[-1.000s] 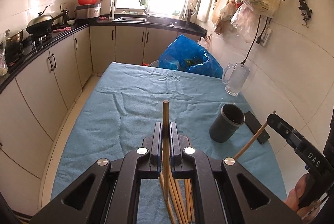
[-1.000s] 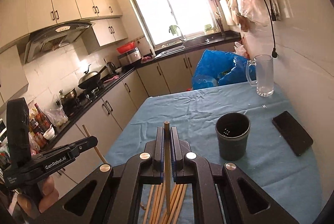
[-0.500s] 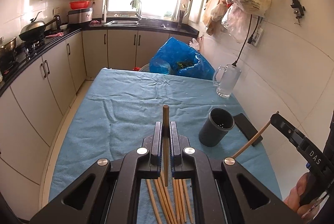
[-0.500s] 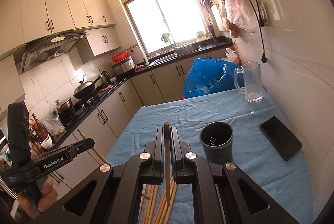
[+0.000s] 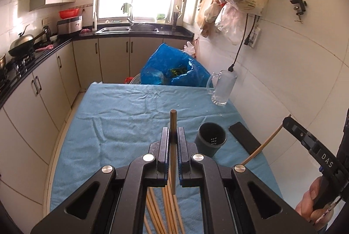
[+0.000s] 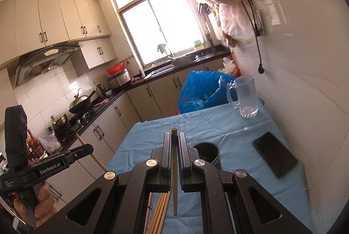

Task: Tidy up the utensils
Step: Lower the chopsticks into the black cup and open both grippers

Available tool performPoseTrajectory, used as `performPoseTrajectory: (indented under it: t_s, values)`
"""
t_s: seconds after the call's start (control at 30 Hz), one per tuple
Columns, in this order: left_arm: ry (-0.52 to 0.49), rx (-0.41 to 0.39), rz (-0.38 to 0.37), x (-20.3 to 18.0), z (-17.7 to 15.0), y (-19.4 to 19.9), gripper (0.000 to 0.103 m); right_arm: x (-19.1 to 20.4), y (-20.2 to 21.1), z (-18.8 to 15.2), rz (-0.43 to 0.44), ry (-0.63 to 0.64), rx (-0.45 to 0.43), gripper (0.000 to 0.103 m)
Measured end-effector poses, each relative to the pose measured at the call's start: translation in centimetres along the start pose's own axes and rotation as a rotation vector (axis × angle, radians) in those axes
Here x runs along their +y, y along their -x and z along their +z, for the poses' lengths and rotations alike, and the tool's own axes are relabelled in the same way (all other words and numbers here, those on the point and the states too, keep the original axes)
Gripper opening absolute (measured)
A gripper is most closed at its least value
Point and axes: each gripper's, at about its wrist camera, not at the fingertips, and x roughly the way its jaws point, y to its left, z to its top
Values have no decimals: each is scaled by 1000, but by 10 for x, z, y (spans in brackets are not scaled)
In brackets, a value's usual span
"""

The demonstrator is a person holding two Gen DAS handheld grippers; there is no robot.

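Note:
My left gripper [image 5: 173,135] is shut on a wooden chopstick [image 5: 173,122], held upright above the blue-clothed table. My right gripper [image 6: 174,140] is shut on another chopstick [image 6: 174,179], also raised. A dark round utensil cup [image 5: 211,139] stands on the cloth just right of the left gripper; in the right wrist view the cup [image 6: 208,154] is just right of the fingers. Several loose chopsticks [image 5: 165,210] lie on the cloth beneath the grippers, also in the right wrist view [image 6: 160,212]. The right gripper shows at the left wrist view's right edge [image 5: 285,121].
A black phone [image 5: 244,140] lies right of the cup. A glass mug [image 5: 222,90] stands at the far right corner, with a blue bag [image 5: 172,68] behind the table. A white wall runs along the right; counters and cabinets along the left.
Both grippers have risen and tilted back with their chopsticks; the cup and table sit lower and farther in both views.

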Motion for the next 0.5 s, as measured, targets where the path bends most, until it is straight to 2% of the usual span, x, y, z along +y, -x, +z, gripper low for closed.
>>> performPoseTrajectory:
  t_s: [0.23, 0.5]
  values:
    - [-28, -15, -40, -22, 30, 0, 6, -4, 13, 33, -16, 10, -52, 6]
    - [-12, -38, -73, -38, 65, -6, 6, -5, 18, 73, -46, 28, -122, 6]
